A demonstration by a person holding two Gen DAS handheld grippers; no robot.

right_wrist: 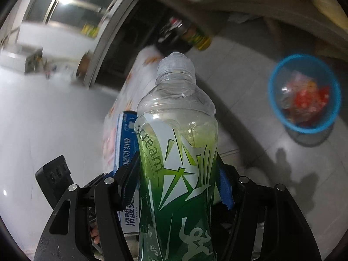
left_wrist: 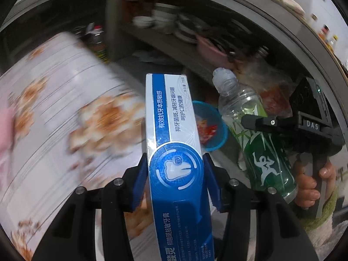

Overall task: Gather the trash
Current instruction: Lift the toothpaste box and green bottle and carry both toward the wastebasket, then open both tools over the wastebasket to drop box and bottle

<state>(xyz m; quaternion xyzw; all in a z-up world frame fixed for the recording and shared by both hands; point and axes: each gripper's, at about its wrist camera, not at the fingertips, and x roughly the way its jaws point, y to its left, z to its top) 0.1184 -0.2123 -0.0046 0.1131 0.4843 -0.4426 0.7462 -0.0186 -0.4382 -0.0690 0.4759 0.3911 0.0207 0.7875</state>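
A blue-and-white cardboard toothpaste box [left_wrist: 174, 152] was clamped in the left gripper [left_wrist: 175, 180]; a clear green-labelled plastic bottle [right_wrist: 177, 152] was clamped in the right gripper [right_wrist: 180, 184].

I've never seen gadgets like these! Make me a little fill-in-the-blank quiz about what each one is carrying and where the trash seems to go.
1. The left gripper clamps a blue and white ____ box.
2. The right gripper holds a plastic bottle whose label is mostly ____.
3. The bottle's cap is ____ in colour.
4. The small bin standing on the tiled floor has a ____ rim.

Missing words: toothpaste; green; white; blue
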